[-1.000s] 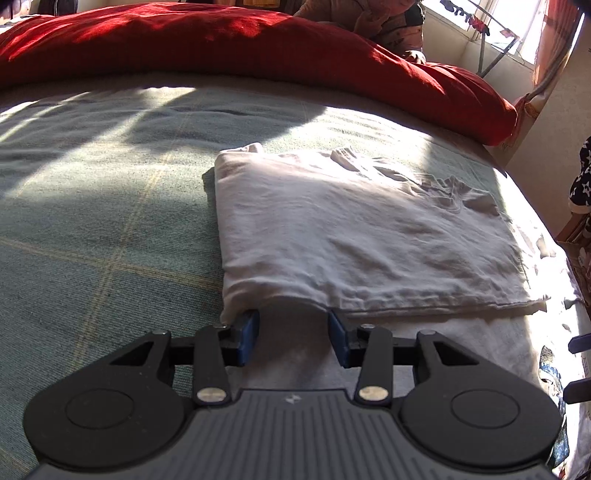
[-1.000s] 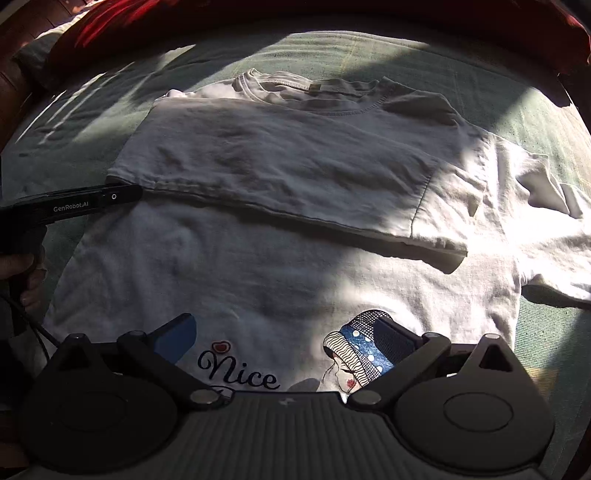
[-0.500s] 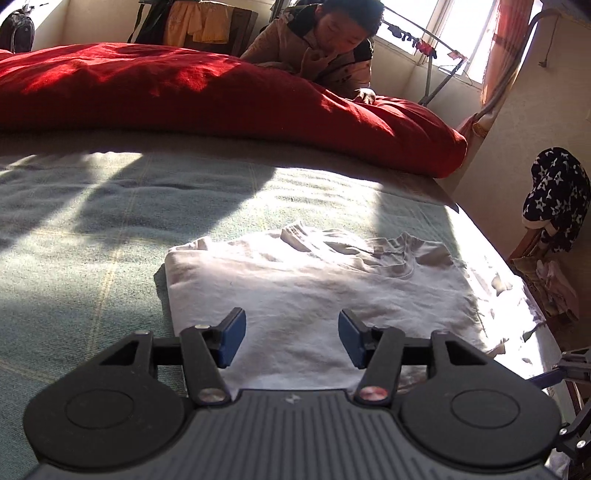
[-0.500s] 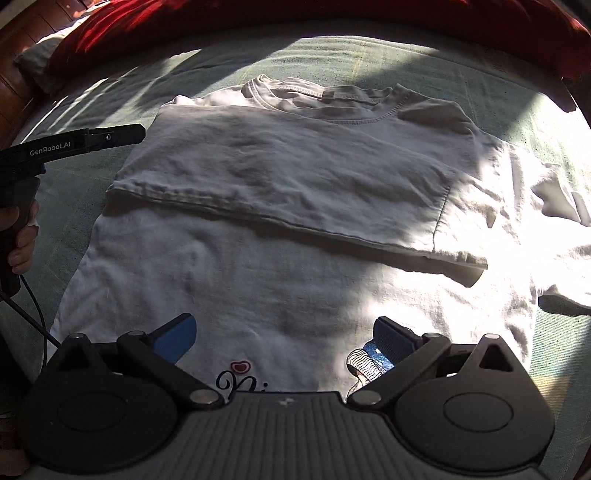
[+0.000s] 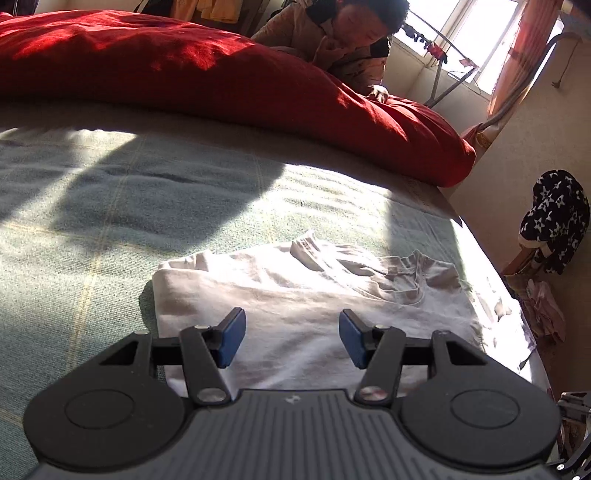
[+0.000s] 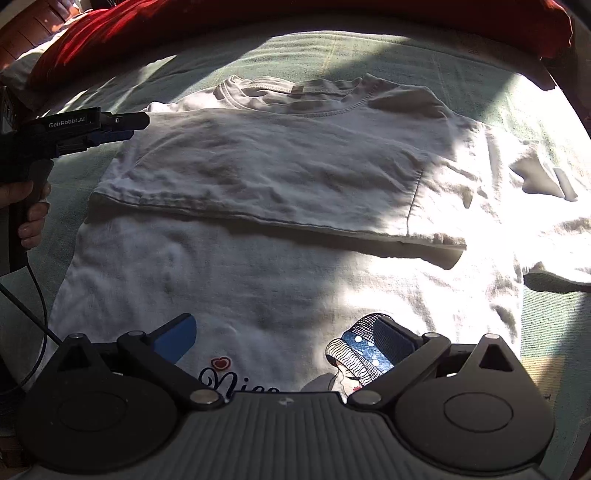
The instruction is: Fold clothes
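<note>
A white T-shirt (image 6: 277, 173) lies on the bed, its lower part folded up over the chest and a "Nice" print (image 6: 240, 386) on the near layer. In the left wrist view the shirt (image 5: 314, 295) is a flat folded shape with the collar at the far side. My left gripper (image 5: 291, 338) hovers over the shirt's near edge with its jaws opening and nothing between them. The right wrist view shows the left gripper (image 6: 122, 127) beside the fold's left corner. My right gripper (image 6: 284, 332) stands open above the printed part, holding nothing.
A red duvet (image 5: 221, 74) is heaped along the far side of the green blanket (image 5: 110, 184). A person (image 5: 351, 33) leans behind it. The bed's edge runs down the right, with a star-patterned garment (image 5: 554, 218) beyond. A hand (image 6: 33, 218) grips the left handle.
The left gripper has drawn back from the shirt's folded edge, tipped upward and spread its jaws wider. The right gripper has stayed over the print.
</note>
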Action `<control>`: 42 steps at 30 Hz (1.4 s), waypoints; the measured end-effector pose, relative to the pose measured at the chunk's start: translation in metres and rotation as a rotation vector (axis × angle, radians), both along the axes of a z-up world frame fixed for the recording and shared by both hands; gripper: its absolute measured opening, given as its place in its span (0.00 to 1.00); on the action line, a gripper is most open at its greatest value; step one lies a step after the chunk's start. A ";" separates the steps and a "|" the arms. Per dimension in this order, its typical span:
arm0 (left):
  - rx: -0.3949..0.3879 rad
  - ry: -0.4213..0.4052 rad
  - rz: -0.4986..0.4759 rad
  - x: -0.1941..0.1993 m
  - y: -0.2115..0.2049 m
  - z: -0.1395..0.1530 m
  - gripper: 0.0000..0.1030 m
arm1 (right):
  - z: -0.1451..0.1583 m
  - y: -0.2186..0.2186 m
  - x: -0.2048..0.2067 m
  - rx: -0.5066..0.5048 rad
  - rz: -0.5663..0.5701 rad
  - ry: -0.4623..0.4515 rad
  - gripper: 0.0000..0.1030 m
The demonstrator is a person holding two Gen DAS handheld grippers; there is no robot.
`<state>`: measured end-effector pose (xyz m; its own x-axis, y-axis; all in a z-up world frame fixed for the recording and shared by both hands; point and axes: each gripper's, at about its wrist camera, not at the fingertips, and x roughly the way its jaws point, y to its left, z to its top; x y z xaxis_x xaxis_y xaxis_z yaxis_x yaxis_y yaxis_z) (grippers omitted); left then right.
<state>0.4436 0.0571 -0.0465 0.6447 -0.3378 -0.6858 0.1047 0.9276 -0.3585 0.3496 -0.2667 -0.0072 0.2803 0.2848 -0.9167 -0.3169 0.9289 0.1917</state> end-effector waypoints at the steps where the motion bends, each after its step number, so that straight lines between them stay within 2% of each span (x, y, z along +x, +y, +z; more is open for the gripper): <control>1: 0.033 0.025 0.022 0.011 0.001 -0.010 0.56 | 0.001 0.000 0.001 -0.002 -0.003 -0.004 1.00; 2: 0.038 0.041 0.040 0.017 0.004 -0.019 0.53 | 0.002 0.000 0.002 -0.003 -0.006 -0.008 1.00; 4: -0.006 0.004 0.056 0.025 0.013 -0.029 0.54 | 0.002 -0.002 0.005 -0.003 -0.015 -0.008 1.00; 8: 0.003 0.004 0.101 0.031 0.018 -0.016 0.53 | -0.002 -0.006 0.007 -0.012 -0.035 0.002 1.00; 10: -0.028 0.004 0.110 0.023 0.023 -0.007 0.53 | -0.005 -0.007 0.007 -0.006 -0.047 0.013 1.00; 13: -0.031 -0.002 0.072 0.006 0.022 -0.003 0.58 | -0.006 -0.003 0.008 0.002 -0.043 0.017 1.00; 15: 0.059 0.048 0.098 -0.001 0.022 -0.014 0.60 | -0.006 0.000 0.010 0.005 -0.033 0.013 1.00; 16: 0.069 0.055 0.117 -0.004 0.025 -0.017 0.54 | -0.006 0.001 0.010 0.007 -0.028 0.011 1.00; 19: 0.049 0.059 0.158 -0.012 0.032 -0.011 0.55 | -0.004 0.002 0.014 0.005 -0.020 -0.004 1.00; 23: -0.021 0.001 0.048 -0.022 0.016 0.012 0.58 | 0.003 0.002 0.023 0.004 0.005 -0.049 1.00; 26: -0.036 0.044 -0.069 -0.024 -0.004 0.011 0.58 | 0.009 0.007 0.041 0.020 0.028 -0.112 1.00; 28: 0.006 0.096 -0.124 -0.027 -0.016 -0.001 0.59 | 0.013 0.012 0.054 0.036 0.039 -0.152 1.00; 30: 0.040 0.125 -0.124 -0.031 -0.017 -0.010 0.58 | 0.018 0.017 0.067 0.068 0.051 -0.192 1.00; 33: 0.019 0.132 -0.101 -0.034 -0.010 -0.005 0.60 | 0.021 0.028 0.080 0.154 0.088 -0.213 1.00; 38: -0.058 0.124 -0.093 -0.032 0.005 0.002 0.61 | 0.011 0.061 0.084 0.272 0.207 -0.189 1.00; 40: -0.044 0.193 -0.094 -0.026 0.007 -0.009 0.61 | 0.001 0.079 0.086 0.296 0.257 -0.173 1.00; 42: -0.054 0.190 -0.101 -0.028 0.010 -0.012 0.62 | -0.014 0.093 0.090 0.293 0.283 -0.143 1.00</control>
<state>0.4152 0.0666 -0.0582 0.4667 -0.4334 -0.7709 0.1220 0.8949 -0.4293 0.4395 -0.1741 -0.0212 0.2720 0.6115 -0.7431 -0.5938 0.7143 0.3704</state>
